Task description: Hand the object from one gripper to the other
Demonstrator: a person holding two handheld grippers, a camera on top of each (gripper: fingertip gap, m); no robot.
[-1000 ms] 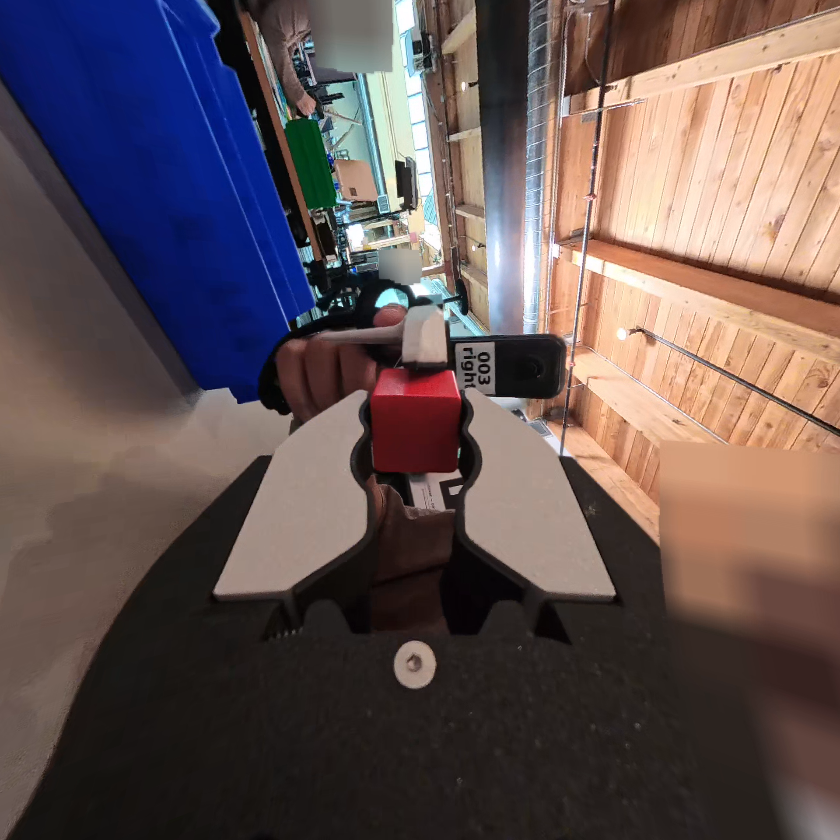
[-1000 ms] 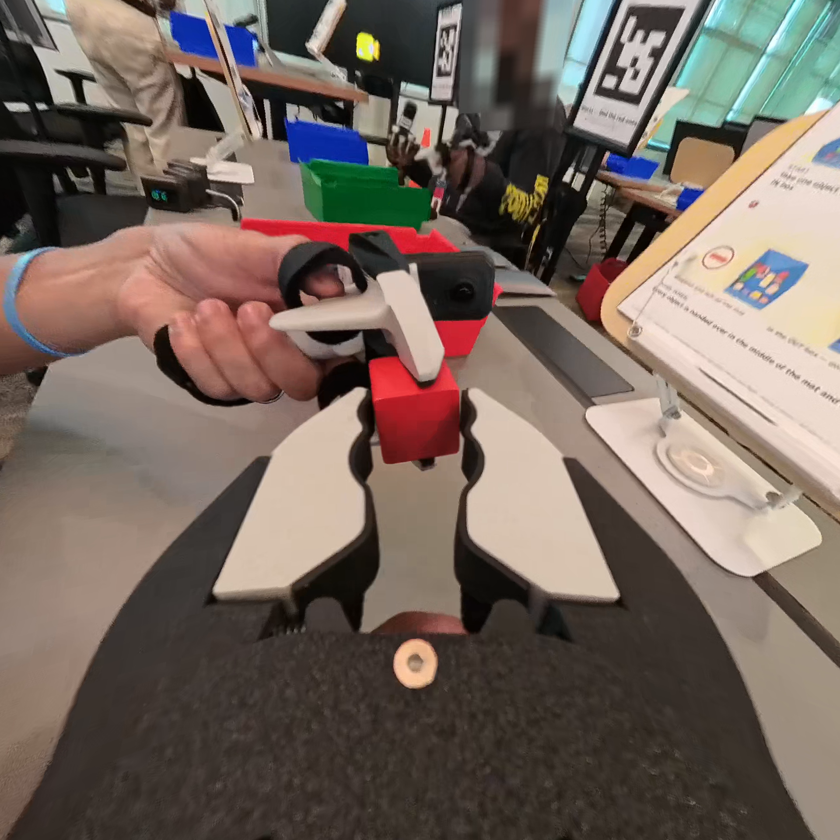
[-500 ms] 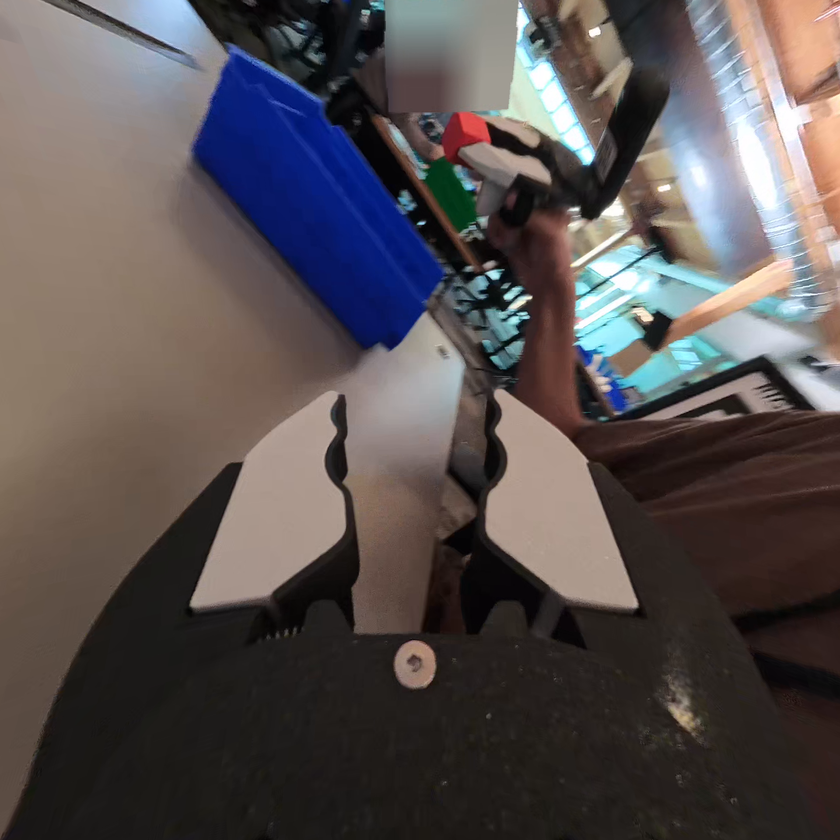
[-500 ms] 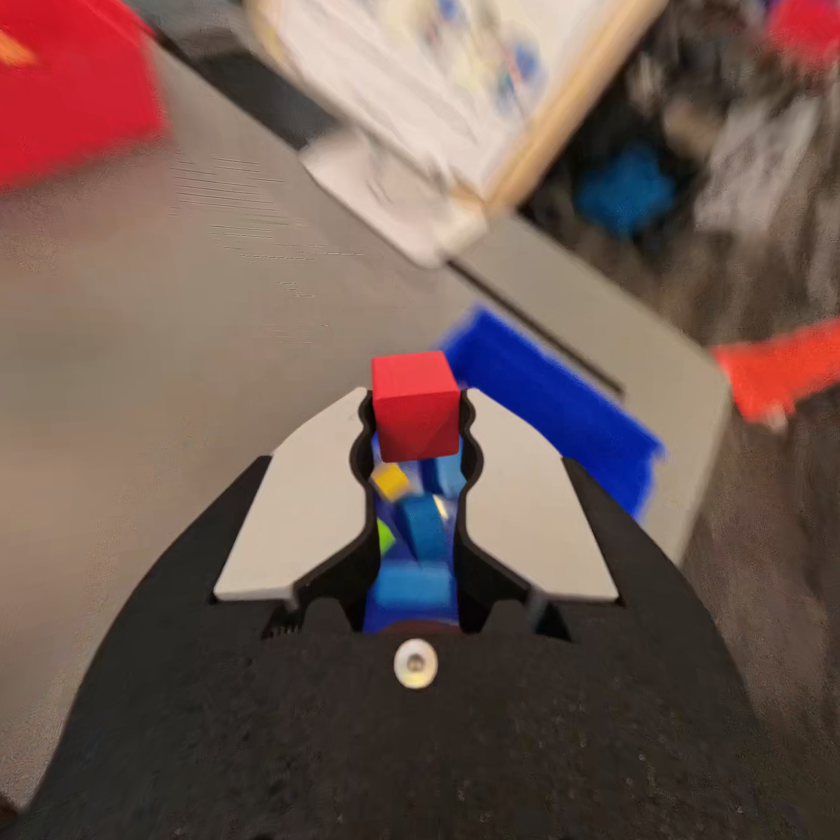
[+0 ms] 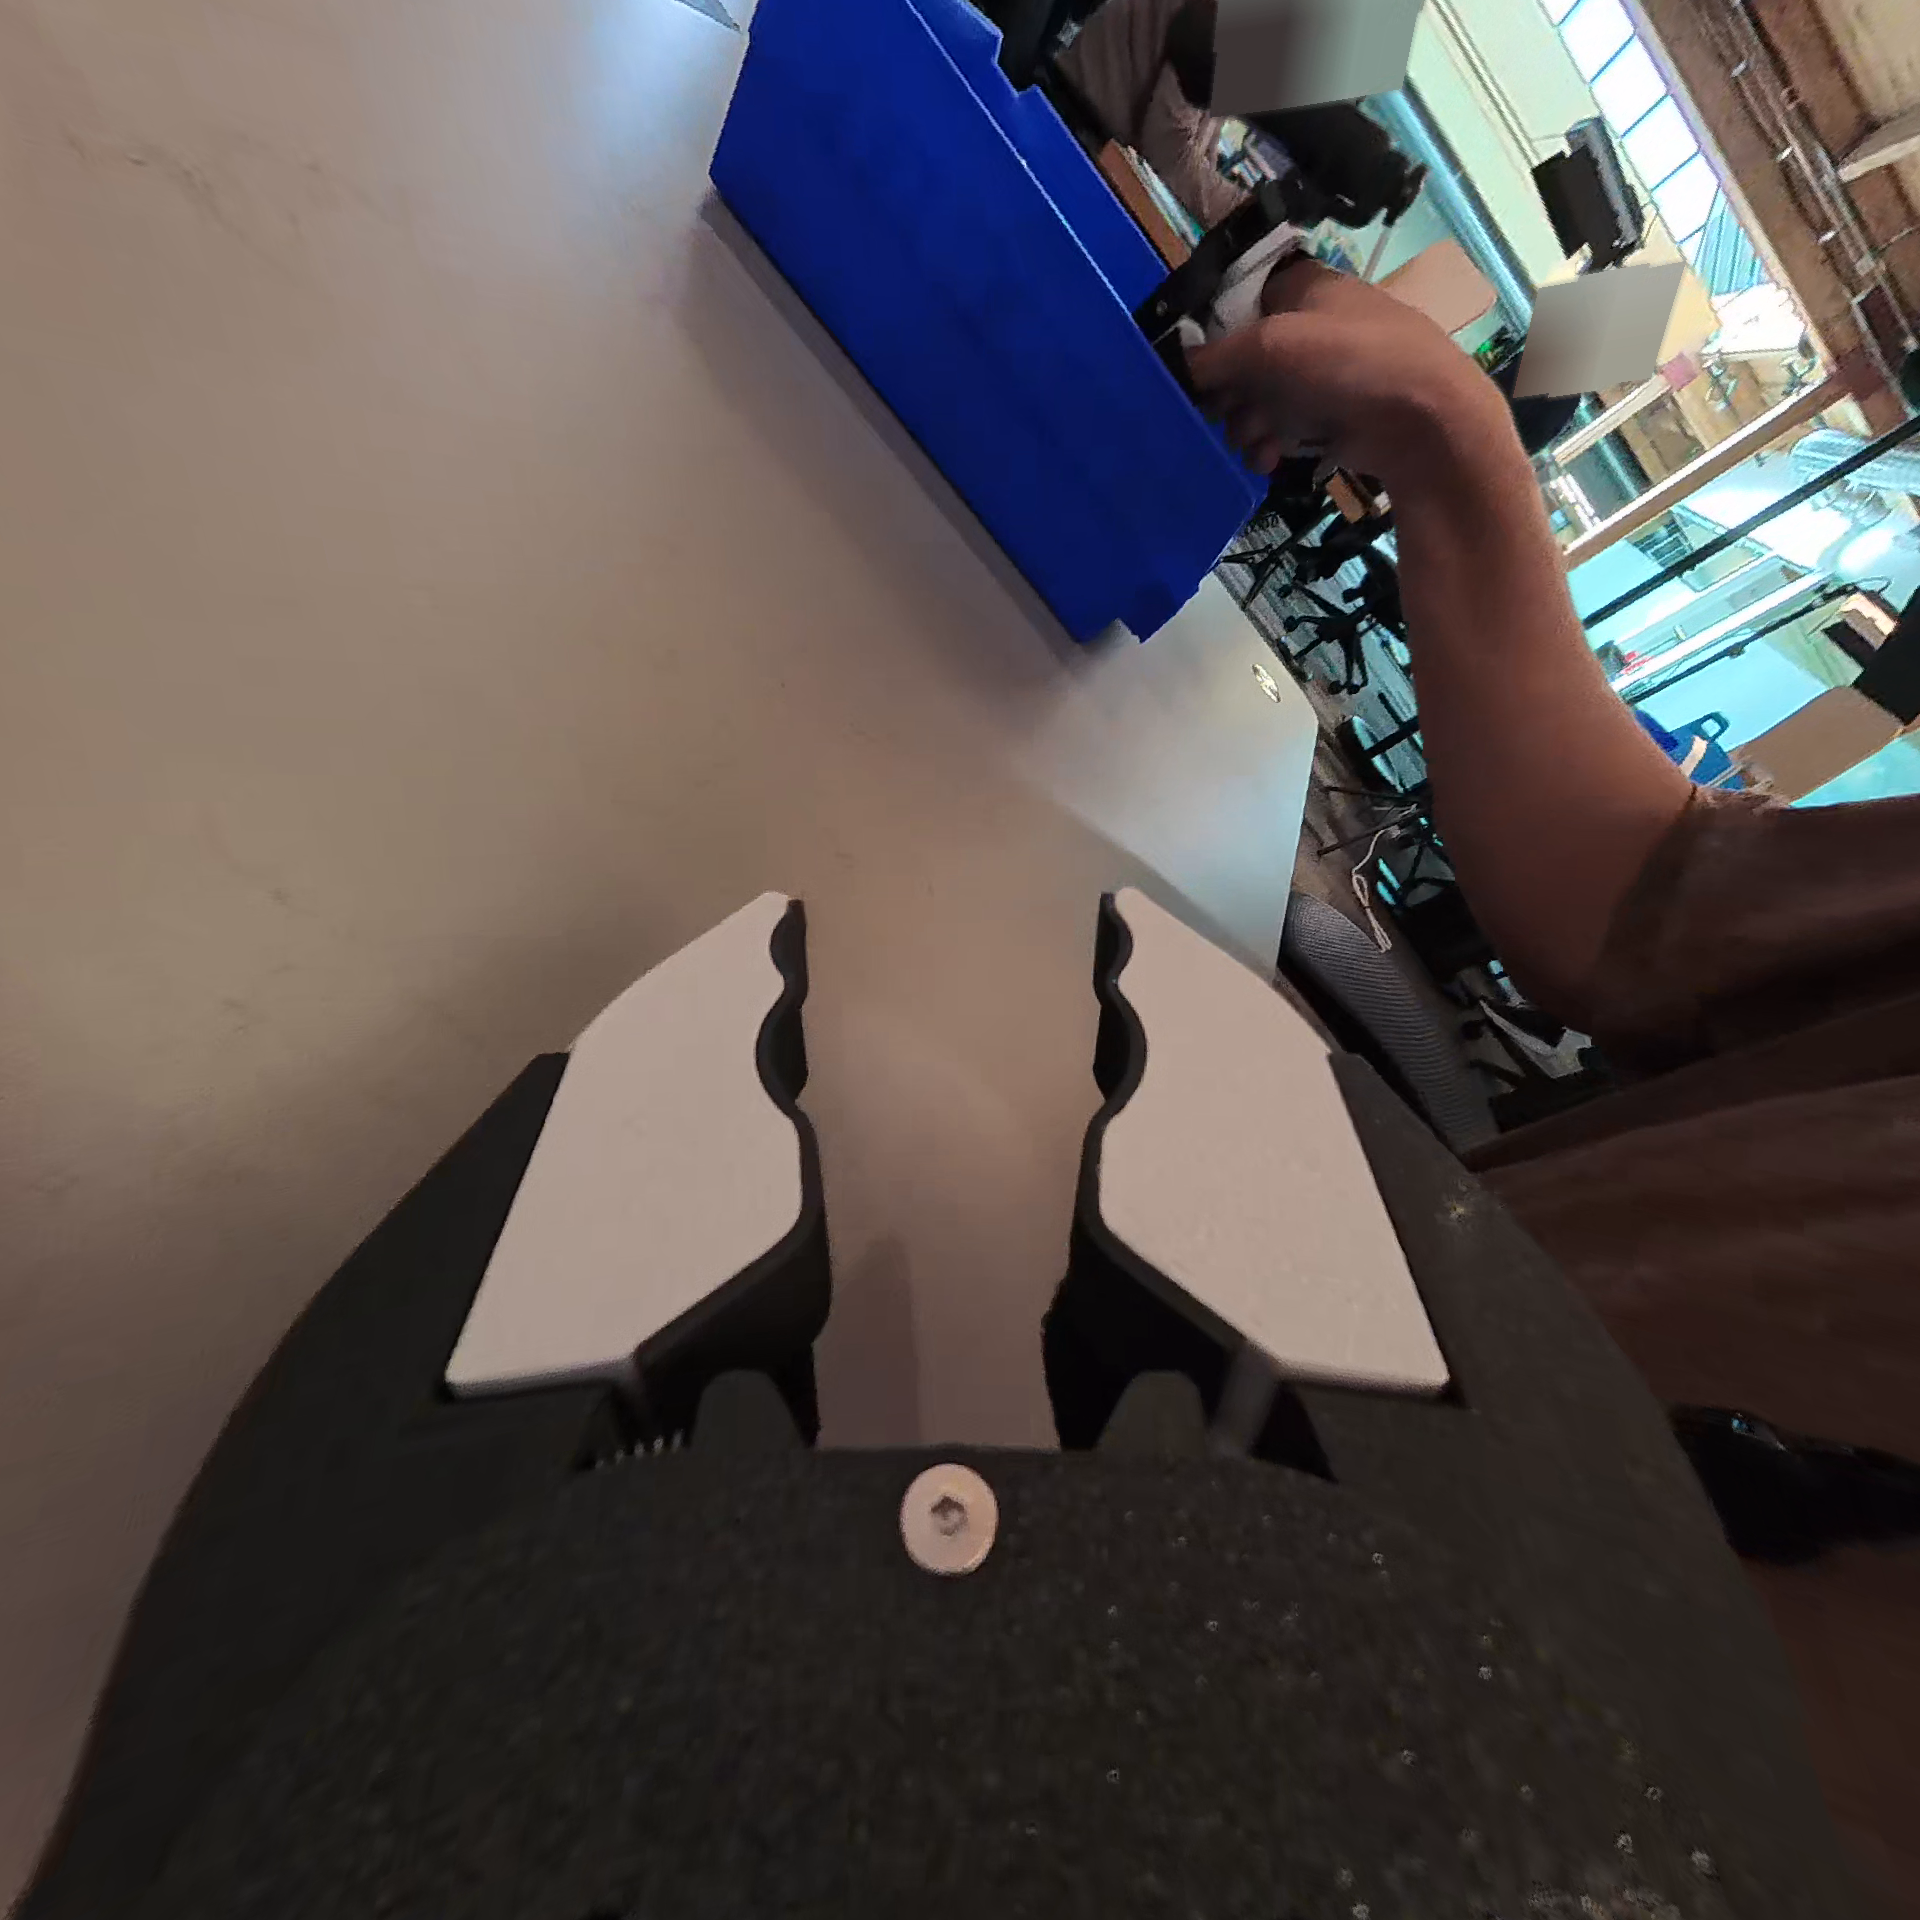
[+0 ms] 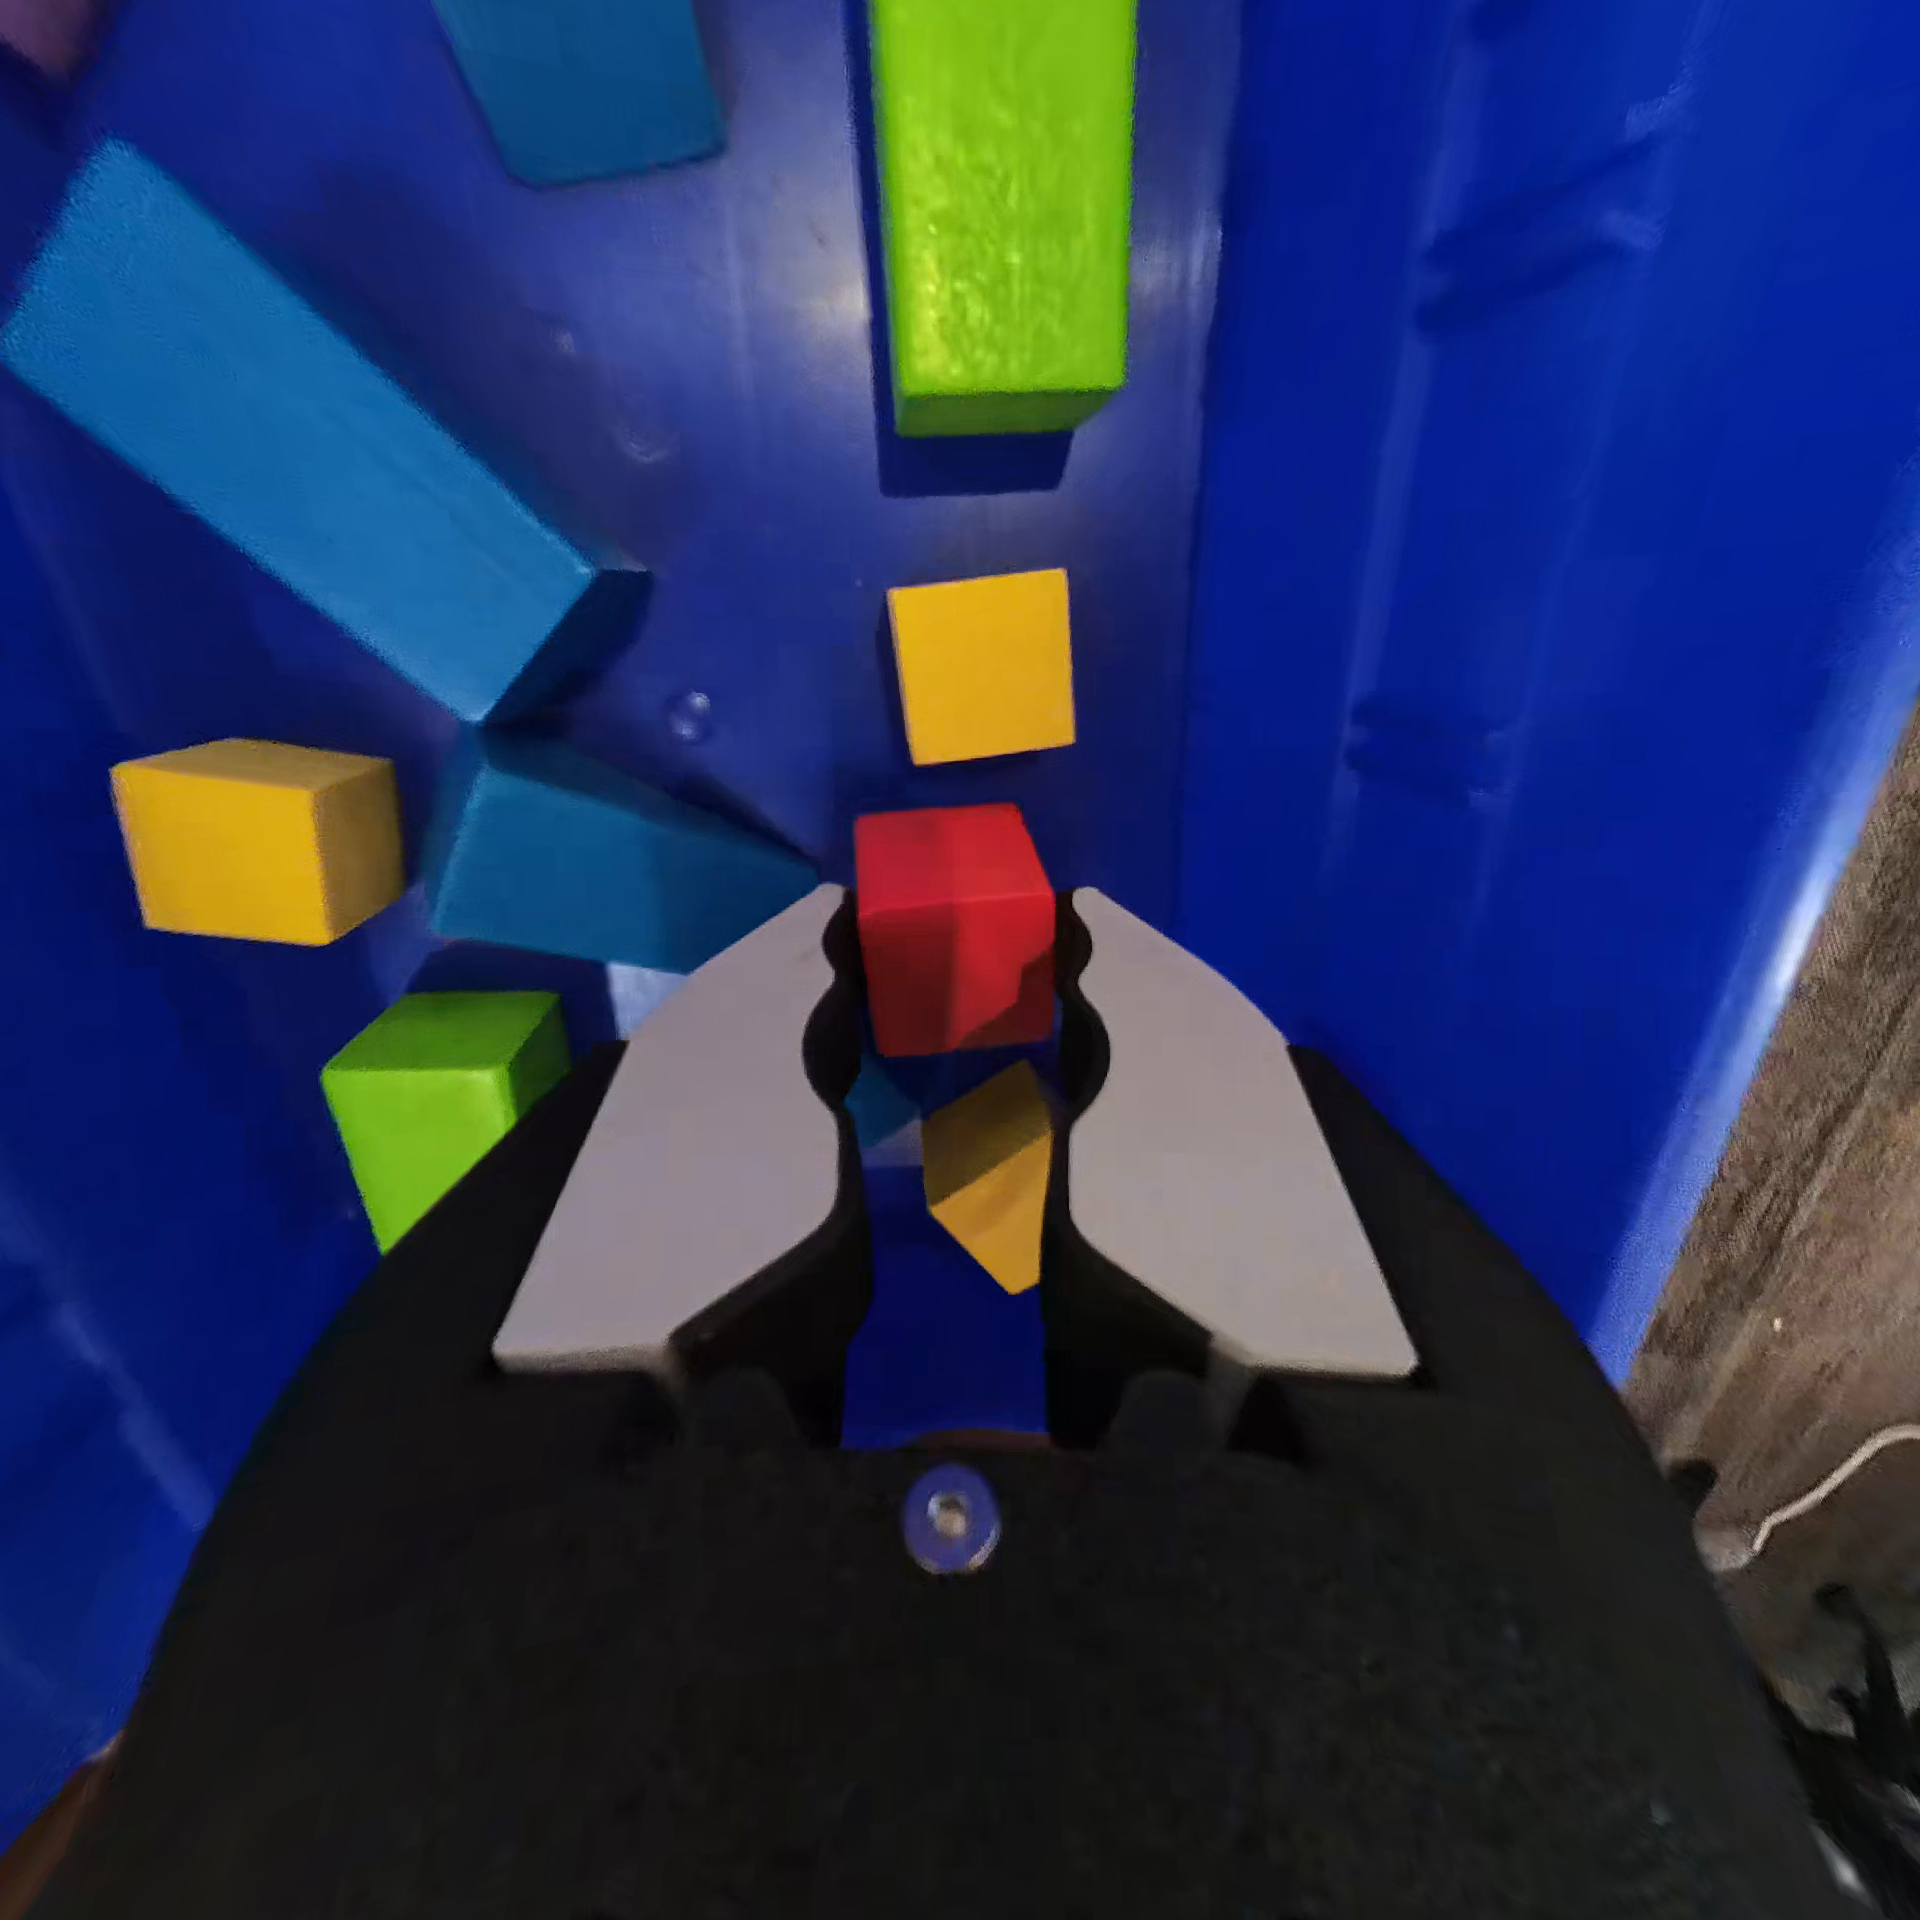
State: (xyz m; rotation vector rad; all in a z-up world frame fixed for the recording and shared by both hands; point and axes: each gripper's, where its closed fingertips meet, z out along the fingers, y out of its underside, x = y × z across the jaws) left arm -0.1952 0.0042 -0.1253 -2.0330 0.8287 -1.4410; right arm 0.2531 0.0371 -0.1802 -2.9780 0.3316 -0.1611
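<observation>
My right gripper [image 6: 954, 935] pinches the red cube [image 6: 951, 925] at its tips, low inside the blue bin [image 6: 1455, 623]. I'd lower straight and release gently, clear of the yellow cube [image 6: 982, 665] at 12 o'clock. My left gripper [image 5: 948, 935] hangs unclenched, empty, over the tabletop [image 5: 364, 520].

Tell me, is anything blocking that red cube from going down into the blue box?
Nothing visible blocks it. The right gripper holds the red cube inside the blue bin, above loose blocks. A yellow block lies right beneath the gripper and another yellow cube just ahead, so the cube may land on or beside them.
</observation>
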